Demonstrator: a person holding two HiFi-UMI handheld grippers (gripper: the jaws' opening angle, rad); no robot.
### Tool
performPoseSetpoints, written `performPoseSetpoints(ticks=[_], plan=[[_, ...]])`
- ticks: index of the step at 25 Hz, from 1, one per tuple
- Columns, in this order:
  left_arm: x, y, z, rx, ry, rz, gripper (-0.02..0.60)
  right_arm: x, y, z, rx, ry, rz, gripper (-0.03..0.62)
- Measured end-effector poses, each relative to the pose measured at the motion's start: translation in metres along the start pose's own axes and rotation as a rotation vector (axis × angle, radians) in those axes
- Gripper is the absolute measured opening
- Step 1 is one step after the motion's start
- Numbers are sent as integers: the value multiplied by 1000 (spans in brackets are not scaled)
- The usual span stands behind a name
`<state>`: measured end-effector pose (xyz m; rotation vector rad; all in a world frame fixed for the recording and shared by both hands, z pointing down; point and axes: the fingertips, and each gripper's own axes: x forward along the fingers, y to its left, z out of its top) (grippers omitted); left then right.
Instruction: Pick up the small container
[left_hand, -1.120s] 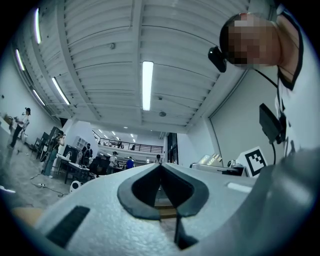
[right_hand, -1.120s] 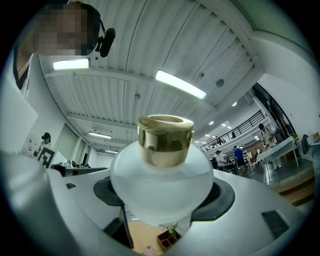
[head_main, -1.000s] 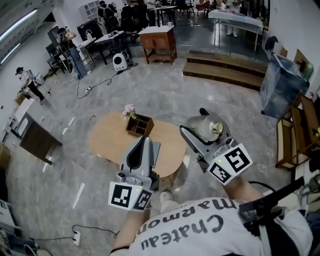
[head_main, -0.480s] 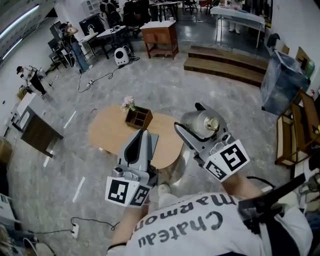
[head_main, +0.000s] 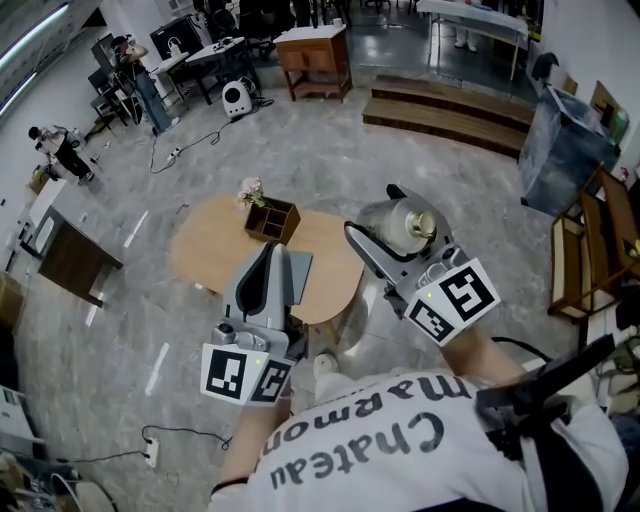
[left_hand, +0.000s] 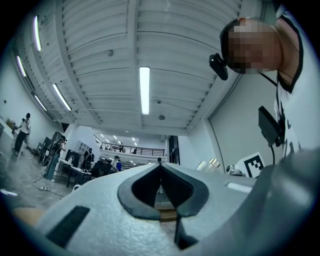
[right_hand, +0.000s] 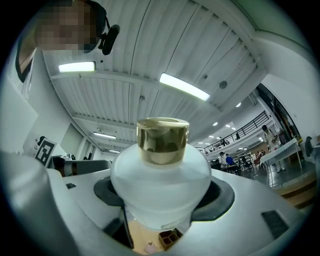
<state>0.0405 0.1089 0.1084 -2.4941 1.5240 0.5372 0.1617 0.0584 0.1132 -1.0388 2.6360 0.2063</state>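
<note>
Table (head_main: 215, 262) and box (head_main: 273, 220) near container (head_main: 396, 222)

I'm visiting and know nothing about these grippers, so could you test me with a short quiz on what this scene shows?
1. True or false: the left gripper holds the small container.
2. The container's cap is: A gold, B red, C black.
3. Fill in: on the round table stands a wooden ___.

Key: 1 false, because the right gripper is closed on it and the left is shut and empty. 2 A. 3 box.
</note>
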Motion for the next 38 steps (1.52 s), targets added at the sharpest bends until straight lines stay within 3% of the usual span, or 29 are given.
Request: performPoseSetpoints(ticks=[25, 38], plan=[[6, -2, -2, 11, -3, 33, 14, 4, -16, -9, -18, 33, 3, 344], [11, 22, -11, 7, 18, 66, 14, 25, -25, -23, 9, 42, 6, 345]])
